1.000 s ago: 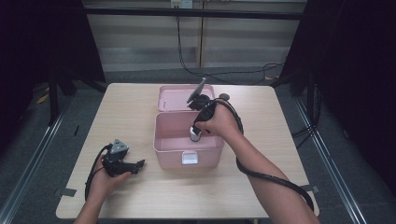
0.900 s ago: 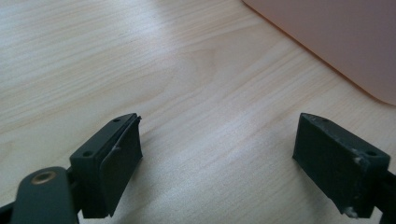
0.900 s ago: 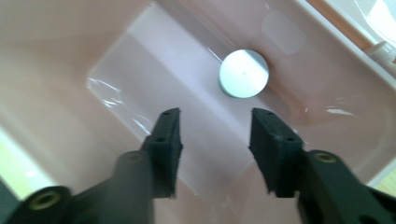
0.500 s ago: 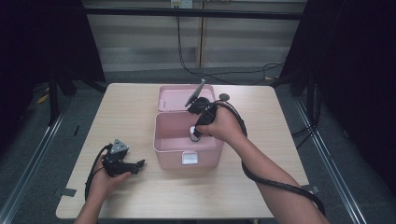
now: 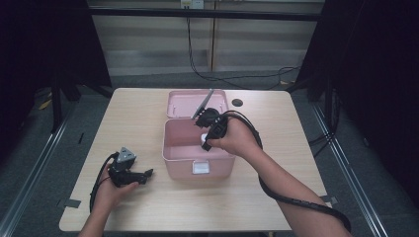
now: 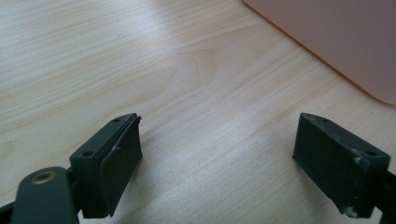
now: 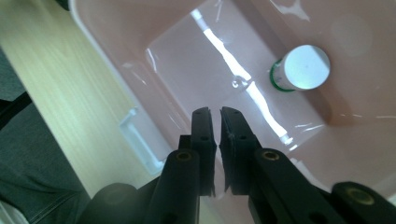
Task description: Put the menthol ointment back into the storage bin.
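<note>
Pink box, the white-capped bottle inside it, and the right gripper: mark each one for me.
Pink box (image 5: 179, 160): high view, front wall left of the latch.
White-capped bottle (image 7: 306, 66): right gripper view, flat top of its cap.
Right gripper (image 7: 219, 114): right gripper view, between its closed fingertips, nothing held.

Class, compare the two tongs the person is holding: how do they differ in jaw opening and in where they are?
The left tongs stand wide open; the right tongs have just been closing and are nearly shut, with nothing between them. The left tongs rest low over bare table; the right tongs hang over the open pink box, above a white-capped bottle. Both have black jaws.
</note>
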A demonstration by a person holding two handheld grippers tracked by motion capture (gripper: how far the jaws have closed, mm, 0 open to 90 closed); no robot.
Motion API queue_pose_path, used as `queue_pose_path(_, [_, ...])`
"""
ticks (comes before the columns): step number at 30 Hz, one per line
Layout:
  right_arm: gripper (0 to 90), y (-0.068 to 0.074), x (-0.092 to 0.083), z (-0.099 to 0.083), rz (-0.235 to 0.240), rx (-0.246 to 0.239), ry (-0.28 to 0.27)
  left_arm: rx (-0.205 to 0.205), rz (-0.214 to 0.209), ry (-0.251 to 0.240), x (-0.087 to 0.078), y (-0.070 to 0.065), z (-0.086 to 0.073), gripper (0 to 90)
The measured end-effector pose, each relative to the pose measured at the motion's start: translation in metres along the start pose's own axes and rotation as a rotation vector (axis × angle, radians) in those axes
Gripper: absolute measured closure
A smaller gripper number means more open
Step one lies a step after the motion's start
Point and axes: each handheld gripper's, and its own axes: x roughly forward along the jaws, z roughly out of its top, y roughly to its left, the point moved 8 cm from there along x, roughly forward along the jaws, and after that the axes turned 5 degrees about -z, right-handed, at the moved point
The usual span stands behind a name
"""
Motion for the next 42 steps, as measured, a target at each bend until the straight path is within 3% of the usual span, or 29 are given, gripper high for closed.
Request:
queue_pose_path(5, [90.0, 0.007, -0.006, 0.0, 0.022, -0.013, -0.018, 0.0, 0.002, 0.0, 0.0, 0.0, 0.0, 14.5])
queue_pose_path(17, [90.0, 0.023, -0.009, -0.008, 0.064, -0.066, -0.04, 0.0, 0.001, 0.0, 0.0, 0.0, 0.0, 14.6])
queue_pose_path(33, [90.0, 0.044, 0.012, -0.019, 0.103, -0.122, -0.036, 0.001, 0.001, 0.0, 0.0, 0.0, 0.0, 14.5])
queue_pose_path(42, [90.0, 0.049, 0.021, -0.025, 0.082, -0.149, -0.037, -0.002, 0.0, -0.001, 0.0, 0.0, 0.0, 14.6])
